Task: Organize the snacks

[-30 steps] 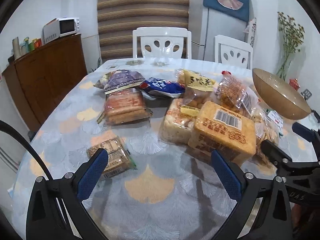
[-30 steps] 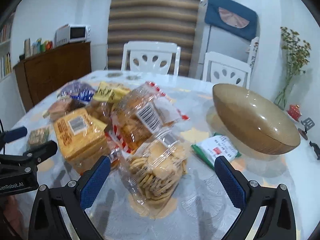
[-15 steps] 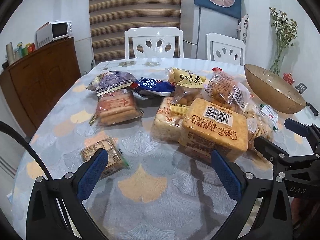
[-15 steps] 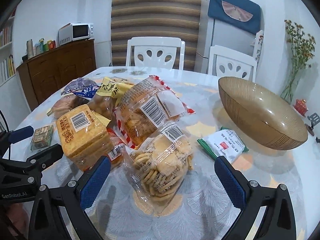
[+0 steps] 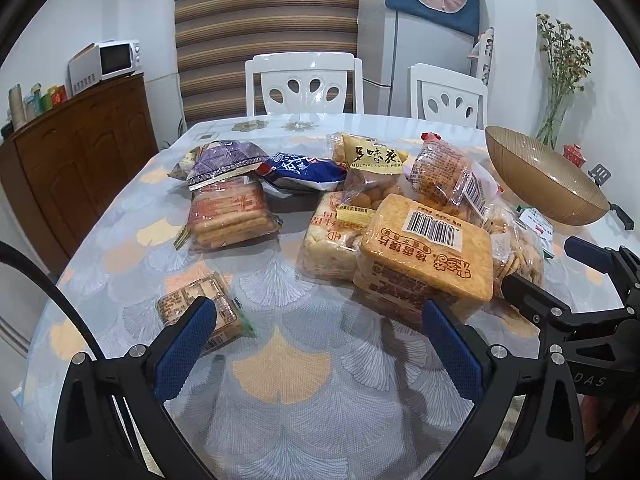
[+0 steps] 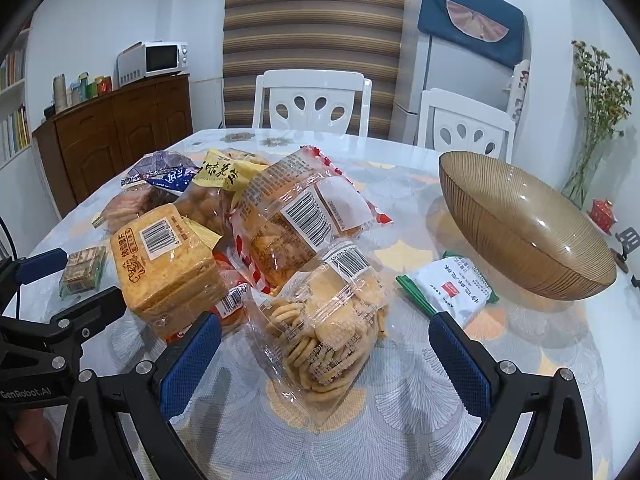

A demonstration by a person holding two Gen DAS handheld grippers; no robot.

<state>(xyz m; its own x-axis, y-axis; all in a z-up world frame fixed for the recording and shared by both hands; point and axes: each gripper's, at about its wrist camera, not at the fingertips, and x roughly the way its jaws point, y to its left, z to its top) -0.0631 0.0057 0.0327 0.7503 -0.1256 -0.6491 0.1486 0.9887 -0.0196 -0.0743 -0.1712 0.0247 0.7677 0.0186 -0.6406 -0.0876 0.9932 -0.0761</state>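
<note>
Snack pile on leaf-patterned tablecloth, both my claws wide apart, holding nothing.

Left wrist: my left gripper hovers low; small green-edged cracker packet behind its left finger, orange barcoded biscuit block ahead right.
Right wrist: my right gripper faces clear bag of round crackers; ribbed amber glass bowl right, white-green sachet beside it.

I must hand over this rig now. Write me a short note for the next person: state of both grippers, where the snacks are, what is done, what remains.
Left gripper: jaws open, empty, above the table near the small cracker pack.
Right gripper: jaws open, empty, facing the clear bag of round crackers.
Snacks: all lie on the table in a loose pile, the orange barcoded pack on top; a white-green packet lies by the brown glass bowl.
Done: nothing, the bowl looks empty.
Left: every snack is unsorted.
</note>
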